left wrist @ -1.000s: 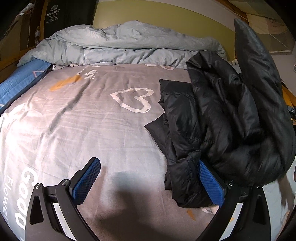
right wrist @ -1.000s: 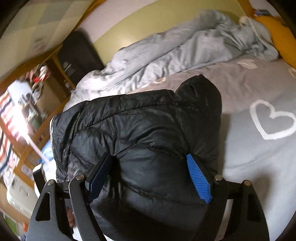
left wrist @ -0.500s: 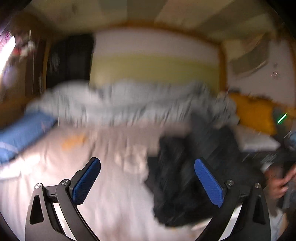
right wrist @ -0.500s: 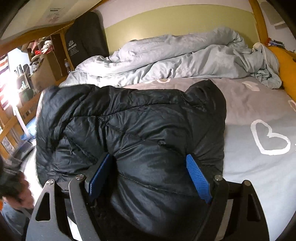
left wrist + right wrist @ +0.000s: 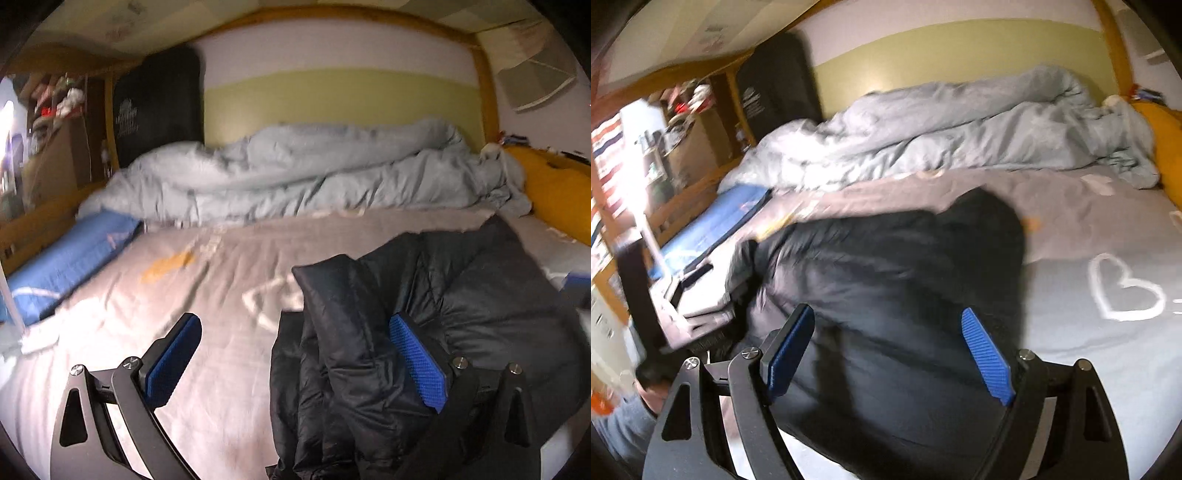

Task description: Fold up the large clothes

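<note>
Grey bedding with a white heart print covers the bed [image 5: 229, 332] that fills both wrist views, under dim indoor light. Nearest the left camera, the left gripper [image 5: 295, 358] has its jaws spread wide; its left blue pad hangs over bare sheet, and its right pad sits against a fold of the black puffer jacket [image 5: 461, 306] without pinching it. The jacket lies bunched on the right side of the bed in this view, its lower edge cut off by the frame. In the right wrist view the right gripper [image 5: 888, 360] also stands wide open, both blue pads flanking the jacket's [image 5: 886, 280] dark bulk, which runs between them; the pads are not seen pressing the cloth. Motion blur softens the jacket's outline there, so its sleeves and hood are hard to tell apart. At lower left of that view, a blurred hand [image 5: 650, 387] and grey sleeve are partly cut off.

Compared with a second ago, the left camera now looks higher, showing more wall, and the jacket sits lower and flatter on the bed.

Farther back, a blue pillow [image 5: 70, 266] lies at the left edge, a rumpled pale grey duvet [image 5: 306, 177] crosses the head of the bed, and a yellow cushion [image 5: 554, 199] sits at right. Behind, a green-banded wall and cluttered shelves are blurred.
</note>
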The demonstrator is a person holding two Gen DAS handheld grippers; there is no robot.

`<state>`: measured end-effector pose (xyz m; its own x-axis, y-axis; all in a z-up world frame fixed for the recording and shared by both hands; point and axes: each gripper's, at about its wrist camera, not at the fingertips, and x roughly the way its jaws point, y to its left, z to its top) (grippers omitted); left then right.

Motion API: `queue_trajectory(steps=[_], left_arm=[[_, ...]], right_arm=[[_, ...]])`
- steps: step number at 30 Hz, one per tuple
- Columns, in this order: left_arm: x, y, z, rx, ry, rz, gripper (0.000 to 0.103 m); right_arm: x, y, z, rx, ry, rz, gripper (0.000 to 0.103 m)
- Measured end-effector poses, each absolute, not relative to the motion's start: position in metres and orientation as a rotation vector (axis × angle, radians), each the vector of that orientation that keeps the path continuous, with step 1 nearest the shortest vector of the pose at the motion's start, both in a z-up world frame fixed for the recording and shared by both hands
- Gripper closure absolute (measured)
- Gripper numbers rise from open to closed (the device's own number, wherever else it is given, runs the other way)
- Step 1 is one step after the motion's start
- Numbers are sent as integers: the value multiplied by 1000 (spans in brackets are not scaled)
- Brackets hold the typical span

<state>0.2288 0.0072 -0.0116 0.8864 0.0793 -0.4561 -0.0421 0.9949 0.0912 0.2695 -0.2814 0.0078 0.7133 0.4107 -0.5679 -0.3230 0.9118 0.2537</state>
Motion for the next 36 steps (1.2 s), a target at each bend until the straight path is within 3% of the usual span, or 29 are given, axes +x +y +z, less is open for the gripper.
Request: queue_trajectory(steps=[11,15,19,36], left_arm=[[249,36,-57,19,638,28,0],[252,35,-64,38,666,21,0],[259,37,-70,23,701,8,0],[259,29,-73,74,712,47,0]], right_arm=[[298,-312,-20,247,839,302,21],[307,-309,-35,215,892,284,14],[320,-313,-60,264,976,280,13],[323,-308,-78,215,992,233,8]])
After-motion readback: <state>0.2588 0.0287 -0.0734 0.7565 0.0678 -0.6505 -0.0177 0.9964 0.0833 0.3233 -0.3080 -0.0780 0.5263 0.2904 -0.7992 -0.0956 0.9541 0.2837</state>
